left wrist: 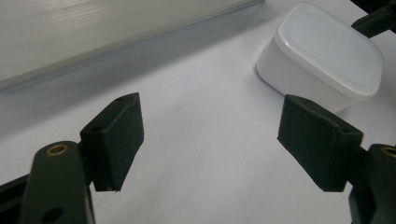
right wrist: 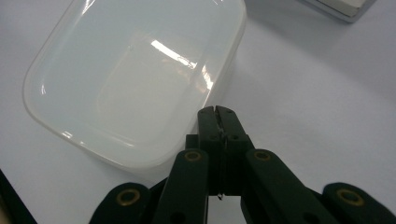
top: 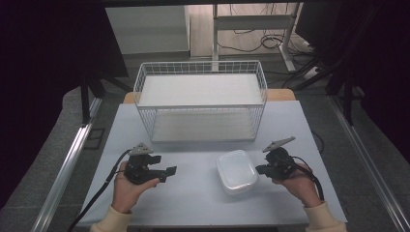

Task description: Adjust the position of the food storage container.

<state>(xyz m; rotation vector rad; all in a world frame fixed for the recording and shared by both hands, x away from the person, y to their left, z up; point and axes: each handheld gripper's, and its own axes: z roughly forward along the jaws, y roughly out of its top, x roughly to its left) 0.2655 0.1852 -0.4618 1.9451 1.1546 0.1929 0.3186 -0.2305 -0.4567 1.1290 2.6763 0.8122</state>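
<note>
Holding position nearest the person: left gripper (top: 167, 174) at the near left of the pale grey counter (top: 193, 193), jaws released and spread wide, nothing between them, aimed across the bare surface toward the container; judged a waiting stance for a later grasp. Opposite, at the near right: right gripper (top: 261, 169), jaws clenched together on nothing, tips just beside the container's right edge, whether touching cannot be told; closed tips judged suited to nudging or steadying rather than lifting. Between the two grippers, closer to the right one: white translucent rounded-rectangular plastic container with a fitted lid (top: 236, 171), flat on the counter, lid on. Farther back, well apart: white two-tier wire rack (top: 200, 99), both shelves vacant, a probable destination.
</note>
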